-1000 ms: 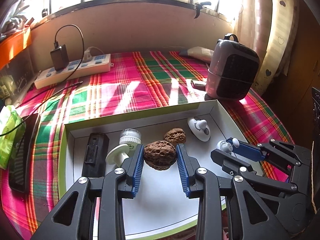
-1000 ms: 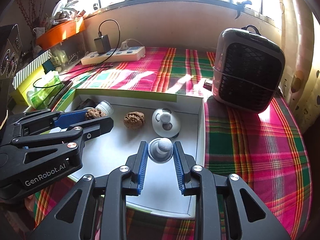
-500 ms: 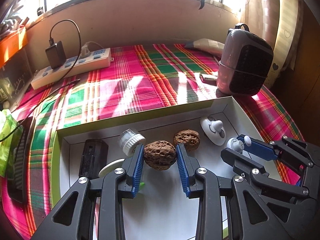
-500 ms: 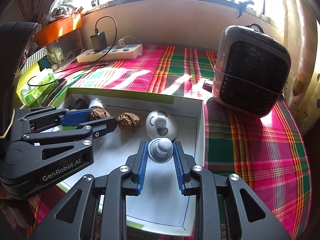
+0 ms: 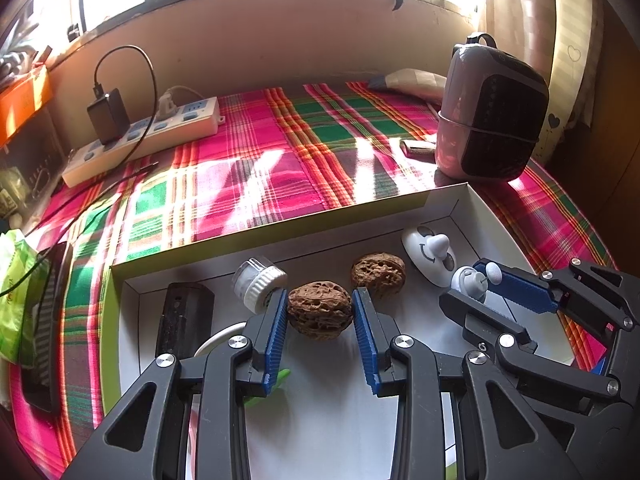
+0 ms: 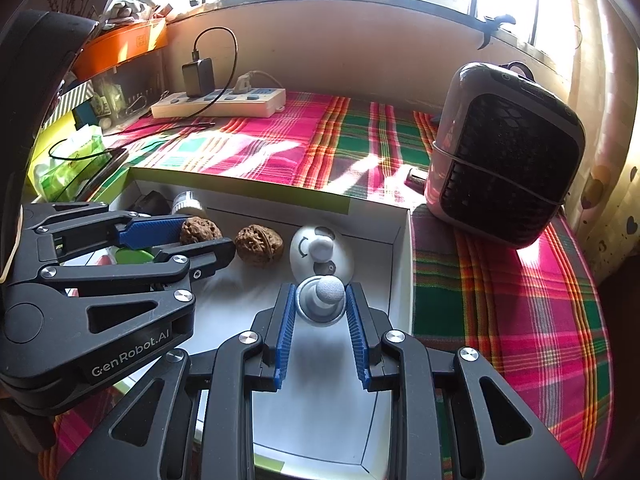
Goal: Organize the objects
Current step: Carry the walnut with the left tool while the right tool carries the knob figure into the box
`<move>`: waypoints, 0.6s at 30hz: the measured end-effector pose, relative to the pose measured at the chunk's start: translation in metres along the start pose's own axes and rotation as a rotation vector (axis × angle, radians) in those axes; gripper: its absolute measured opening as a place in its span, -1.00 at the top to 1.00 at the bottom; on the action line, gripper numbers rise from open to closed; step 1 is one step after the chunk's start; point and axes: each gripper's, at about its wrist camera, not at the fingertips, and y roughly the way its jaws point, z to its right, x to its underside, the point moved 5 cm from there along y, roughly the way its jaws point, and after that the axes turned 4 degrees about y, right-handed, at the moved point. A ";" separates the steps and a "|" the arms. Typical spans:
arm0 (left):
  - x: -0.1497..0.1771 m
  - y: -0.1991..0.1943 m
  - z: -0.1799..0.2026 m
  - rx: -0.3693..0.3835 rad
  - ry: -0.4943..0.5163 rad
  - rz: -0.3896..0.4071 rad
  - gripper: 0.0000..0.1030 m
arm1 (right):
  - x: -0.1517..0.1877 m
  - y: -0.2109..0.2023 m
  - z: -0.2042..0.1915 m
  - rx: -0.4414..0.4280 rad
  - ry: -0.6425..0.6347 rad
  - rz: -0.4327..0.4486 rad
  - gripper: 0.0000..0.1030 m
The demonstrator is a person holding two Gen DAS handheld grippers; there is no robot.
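Observation:
A white shallow box [image 5: 248, 240] [image 6: 402, 264] lies on the plaid cloth. My left gripper [image 5: 320, 312] [image 6: 200, 240] is shut on a brown walnut [image 5: 320, 309] [image 6: 200, 231] above the box floor. A second walnut [image 5: 378, 274] [image 6: 259, 245] rests just beyond it. My right gripper [image 6: 321, 306] [image 5: 476, 286] is shut on a small grey knob-shaped piece [image 6: 322, 300] [image 5: 466, 279]. Behind that lies a white oval hook with a smiley face [image 5: 430, 252] [image 6: 320, 256]. A white-capped little jar [image 5: 258, 280] [image 6: 186, 200] and a black block [image 5: 184, 318] sit at the box's left.
A grey-and-black fan heater [image 5: 492, 112] [image 6: 504, 156] stands right of the box. A white power strip with a black charger [image 5: 148, 136] [image 6: 220, 100] lies at the back. A green tissue pack [image 5: 16, 288] [image 6: 68, 160] and a dark phone [image 5: 44, 320] lie at the left.
Both views have shifted a little, with the box and its contents sliding down and right in the left wrist view. Both grips are unchanged.

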 end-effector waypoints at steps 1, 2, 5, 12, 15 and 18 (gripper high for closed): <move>0.001 0.002 0.000 -0.001 0.001 -0.008 0.40 | 0.000 0.000 0.000 0.001 -0.002 -0.001 0.47; 0.001 0.002 0.000 -0.005 0.003 -0.006 0.40 | 0.000 0.000 -0.001 0.001 -0.004 -0.001 0.47; 0.001 0.002 0.000 -0.002 -0.001 -0.007 0.40 | 0.000 0.001 -0.001 -0.001 -0.006 -0.003 0.47; 0.002 0.002 -0.001 -0.004 -0.009 -0.006 0.39 | 0.000 0.002 -0.001 -0.003 -0.010 -0.008 0.47; 0.002 0.002 -0.002 0.000 -0.012 -0.006 0.39 | 0.000 0.002 -0.002 -0.002 -0.015 -0.011 0.47; 0.003 0.001 -0.001 0.001 -0.017 -0.007 0.39 | 0.000 0.002 -0.002 -0.002 -0.010 -0.009 0.47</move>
